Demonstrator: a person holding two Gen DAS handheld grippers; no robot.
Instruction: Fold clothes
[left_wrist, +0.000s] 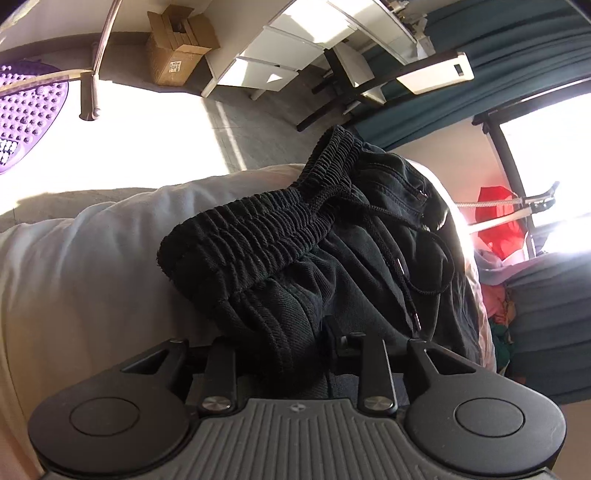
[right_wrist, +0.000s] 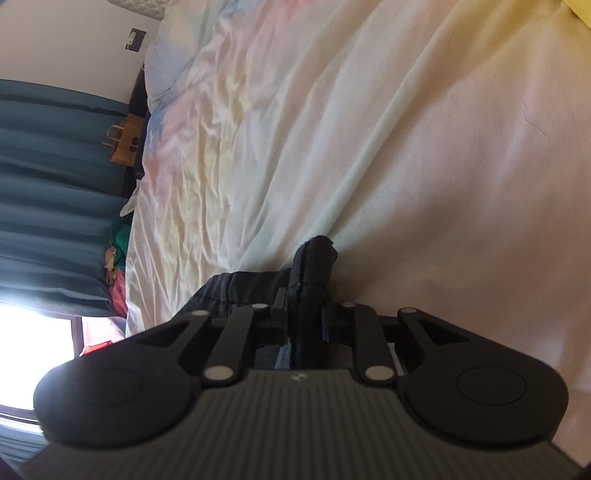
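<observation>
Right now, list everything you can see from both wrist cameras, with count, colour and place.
black drawstring pants with ribbed elastic waistband: one, black, bunched on the bed, pinched by both grippers
pastel tie-dye bed sheet: one, white with faint pink, yellow and blue, covering the bed
brown cardboard box: one, brown, open, on the floor
white drawer unit: one, white, beside the box
purple nubbed mat: one, purple, at the left edge
teal curtains: teal, by the window
brown paper bag with handles: one, brown, between bed and curtains
red fabric: one, red, near the window
left gripper: black, shut on the pants
right gripper: black, shut on a fold of the pants
</observation>
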